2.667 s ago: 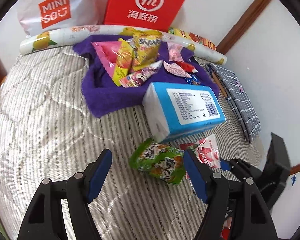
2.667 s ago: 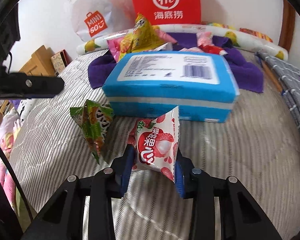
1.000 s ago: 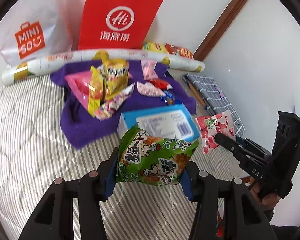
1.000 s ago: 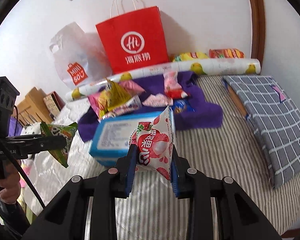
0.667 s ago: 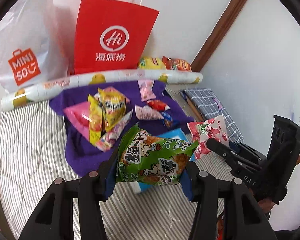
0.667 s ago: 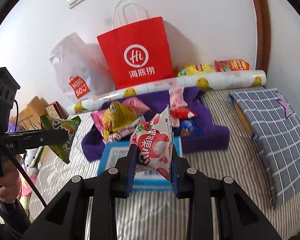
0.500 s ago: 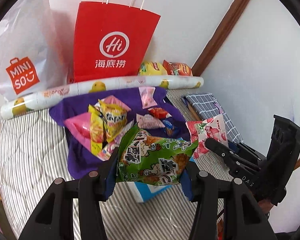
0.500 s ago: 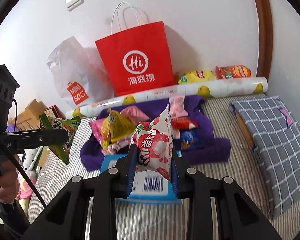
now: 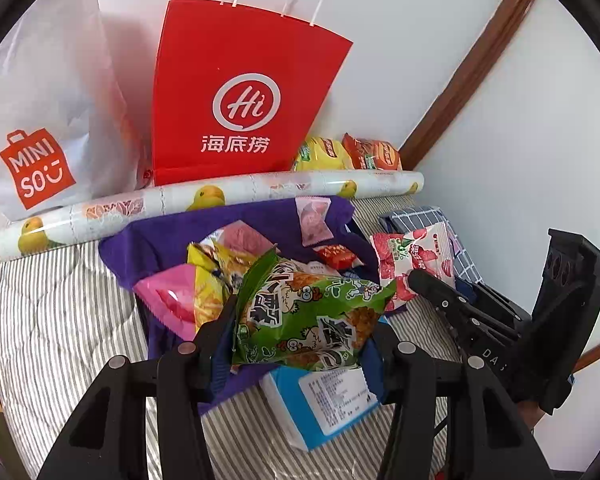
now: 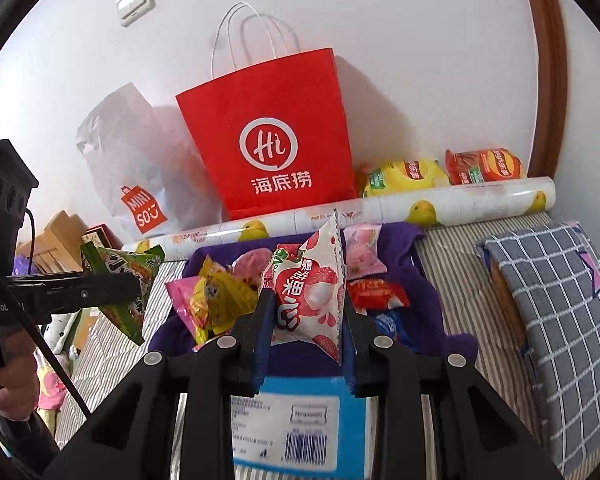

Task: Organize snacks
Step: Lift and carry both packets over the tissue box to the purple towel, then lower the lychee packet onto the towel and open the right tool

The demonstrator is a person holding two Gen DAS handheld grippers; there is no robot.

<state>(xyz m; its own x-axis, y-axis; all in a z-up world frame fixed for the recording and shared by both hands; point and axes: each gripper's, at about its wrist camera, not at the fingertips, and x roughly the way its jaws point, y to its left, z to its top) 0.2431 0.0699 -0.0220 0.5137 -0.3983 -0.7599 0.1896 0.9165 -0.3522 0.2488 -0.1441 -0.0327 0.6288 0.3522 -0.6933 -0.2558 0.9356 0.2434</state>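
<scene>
My left gripper (image 9: 300, 328) is shut on a green snack bag (image 9: 304, 320) and holds it in the air above the bed. My right gripper (image 10: 306, 312) is shut on a white and red lychee candy bag (image 10: 310, 292), also lifted. Each gripper shows in the other's view: the right one (image 9: 416, 280) with its candy bag (image 9: 412, 256) to the right, the left one (image 10: 132, 280) with the green bag (image 10: 124, 276) to the left. Below both lies a purple towel (image 9: 164, 240) with several snack packets, such as a yellow one (image 10: 220, 300) and a pink one (image 9: 168, 296).
A blue tissue pack (image 10: 300, 420) lies on the striped bed (image 9: 60, 320) under the grippers. A red paper bag (image 9: 236, 104) and a white Miniso bag (image 9: 40, 120) lean on the wall behind a printed roll (image 9: 220, 196). Two chip bags (image 10: 440, 172) sit beyond it; a checked pillow (image 10: 560, 300) lies right.
Both grippers, each still holding its bag, have moved forward and up toward the purple towel and the red bag. The tissue pack has slid lower in both views.
</scene>
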